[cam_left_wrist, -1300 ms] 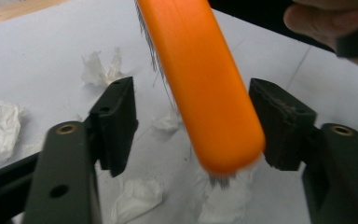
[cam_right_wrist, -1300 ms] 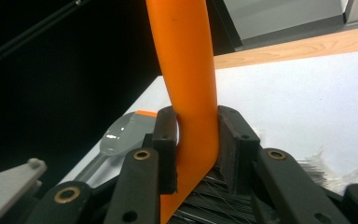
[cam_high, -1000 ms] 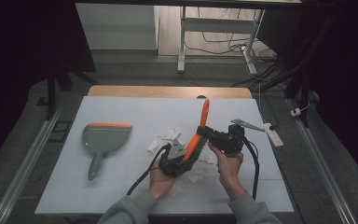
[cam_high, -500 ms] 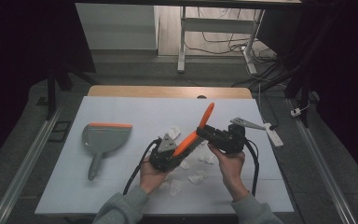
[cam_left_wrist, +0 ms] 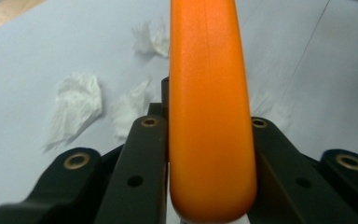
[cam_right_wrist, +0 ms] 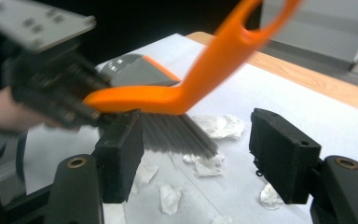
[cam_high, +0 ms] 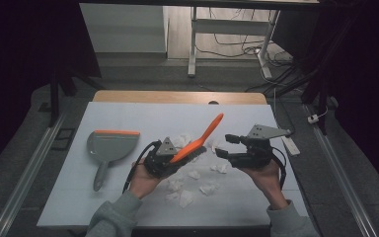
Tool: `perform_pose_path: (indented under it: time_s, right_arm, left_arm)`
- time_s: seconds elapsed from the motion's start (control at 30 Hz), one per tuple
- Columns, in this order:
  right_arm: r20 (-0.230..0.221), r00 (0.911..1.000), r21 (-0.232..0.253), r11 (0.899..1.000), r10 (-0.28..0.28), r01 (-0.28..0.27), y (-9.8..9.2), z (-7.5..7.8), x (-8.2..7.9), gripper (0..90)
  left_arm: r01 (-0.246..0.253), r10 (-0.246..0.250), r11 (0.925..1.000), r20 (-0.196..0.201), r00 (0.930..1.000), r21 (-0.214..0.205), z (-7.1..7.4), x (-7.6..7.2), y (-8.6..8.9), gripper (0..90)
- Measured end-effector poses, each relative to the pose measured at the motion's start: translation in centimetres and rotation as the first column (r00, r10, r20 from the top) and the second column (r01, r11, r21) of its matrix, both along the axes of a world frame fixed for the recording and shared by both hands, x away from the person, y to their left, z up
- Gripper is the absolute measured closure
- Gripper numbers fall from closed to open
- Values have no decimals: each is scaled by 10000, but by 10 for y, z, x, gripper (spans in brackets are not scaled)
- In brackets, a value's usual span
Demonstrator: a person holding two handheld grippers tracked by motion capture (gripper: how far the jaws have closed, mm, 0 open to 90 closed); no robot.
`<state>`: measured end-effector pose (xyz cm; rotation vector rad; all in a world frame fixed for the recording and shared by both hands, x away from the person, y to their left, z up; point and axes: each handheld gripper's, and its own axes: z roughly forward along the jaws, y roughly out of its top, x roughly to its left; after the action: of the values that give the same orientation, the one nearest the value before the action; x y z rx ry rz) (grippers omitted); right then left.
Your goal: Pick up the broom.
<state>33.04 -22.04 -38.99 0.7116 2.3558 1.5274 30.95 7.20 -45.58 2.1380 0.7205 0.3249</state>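
I've got the brush (cam_high: 197, 143) clamped in my left hand-held gripper (cam_high: 164, 159), jaws clenched hard on the orange back of it, up off the surface (cam_high: 128, 116). My right hand-held gripper (cam_high: 227, 146) has just been opening; its jaws stand apart now with nothing pressed between them, and it sits just to the right of the brush head.

What matters here is the brush's long axis: from the left grip it runs up and away to the right, handle tip high, bristles hanging down toward the scattered paper scraps (cam_high: 191, 185). Those scraps lie below and between my two hands, nearer the left. The dustpan (cam_high: 112, 146) lies well off to the left, mouth turned away from the scraps, handle toward me. So I reckon the sweep has to go leftward, and the free right hand is the farther one from that pan.

The right gripper view gives me the grey bristles (cam_right_wrist: 182, 135) and scraps beneath them. The left gripper view looks straight along the orange handle (cam_left_wrist: 209, 116), both jaws pressed to its sides, bristles hidden.
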Motion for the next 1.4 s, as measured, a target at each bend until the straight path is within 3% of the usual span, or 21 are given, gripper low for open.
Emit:
perform_pose_path:
  time_s: [0.07, 0.2, 0.33, 0.43, 0.53, 0.57, 0.6, 0.67, 0.7, 0.77, 0.87, 0.93, 1.0, 1.07, 1.1, 1.13, 1.17, 1.3, 1.4]
  right_arm:
    - [207, 9997, -213, 9997, 95, -91, 1, 1, -2, 343]
    - [324, 9991, -480, 9985, 280, -264, 3, 1, -4, 338]
    - [615, 9966, -1446, 9885, 542, -448, 11, 0, -8, 339]
    - [846, 9933, -2092, 9761, 787, -595, 19, 0, -13, 342]
    - [1003, 9879, -2753, 9574, 1187, -871, 30, 0, -19, 343]
    - [1003, 9879, -2753, 9574, 1187, -871, 30, 0, -19, 343]
    - [1022, 9844, -3129, 9440, 1435, -1052, 36, -1, -22, 342]
    - [1001, 9820, -3363, 9343, 1603, -1182, 40, -3, -23, 342]
    - [1001, 9820, -3363, 9343, 1603, -1182, 40, -3, -23, 342]
    - [882, 9799, -3678, 9201, 1791, -1350, 43, -7, -20, 342]
    - [650, 9811, -3785, 9142, 1822, -1447, 45, -10, -19, 355]
    - [475, 9804, -4145, 8968, 1910, -1546, 48, -15, -16, 361]
    - [378, 9808, -4261, 8908, 1915, -1575, 49, -16, -16, 361]
    - [271, 9793, -4503, 8771, 2007, -1673, 51, -20, -14, 360]
    - [180, 9784, -4557, 8727, 2058, -1752, 52, -23, -14, 361]
    - [-53, 9764, -4821, 8549, 2161, -1918, 55, -27, -12, 368]
    - [-53, 9764, -4821, 8549, 2161, -1918, 55, -27, -12, 368]
    - [-115, 9721, -5291, 8235, 2344, -2048, 60, -38, -10, 428]
    - [-141, 9649, -5358, 8128, 2621, -2286, 60, -40, -11, 520]
  left_arm:
    - [52, -52, 9989, -11, 10000, 463, 1, -1, 1, 785]
    - [339, -319, 9953, -240, 9992, 902, 3, -1, 3, 785]
    - [736, -671, 9876, -507, 9965, 1388, 4, 0, 2, 784]
    - [1093, -973, 9772, -735, 9925, 1821, 4, 0, -2, 785]
    - [1299, -1159, 9637, -726, 9906, 2333, 3, -1, -8, 784]
    - [1366, -1218, 9607, -753, 9897, 2415, 2, -1, -10, 784]
    - [1452, -1299, 9573, -766, 9886, 2501, 2, -2, -12, 785]
    - [1538, -1391, 9493, -724, 9876, 2742, 2, -3, -16, 784]
    - [1638, -1493, 9422, -712, 9862, 2921, 3, -4, -18, 784]
    - [1755, -1621, 9351, -688, 9844, 3079, 3, -6, -22, 784]
    - [1918, -1798, 9283, -670, 9814, 3186, 3, -8, -28, 784]
    - [2011, -1895, 9222, -672, 9796, 3303, 2, -9, -32, 784]
    - [2147, -2038, 9138, -681, 9766, 3447, 1, -11, -35, 784]
    - [2173, -2098, 9071, -603, 9759, 3605, 1, -13, -38, 784]
    - [2187, -2129, 9057, -564, 9754, 3631, 1, -14, -40, 784]
    - [2241, -2191, 9033, -558, 9741, 3657, 2, -15, -40, 784]
    - [2248, -2212, 9035, -524, 9738, 3650, 3, -15, -41, 784]
    - [2329, -2354, 9029, -377, 9712, 3612, 7, -19, -42, 784]
    - [2341, -2381, 8984, -358, 9706, 3716, 8, -19, -42, 783]
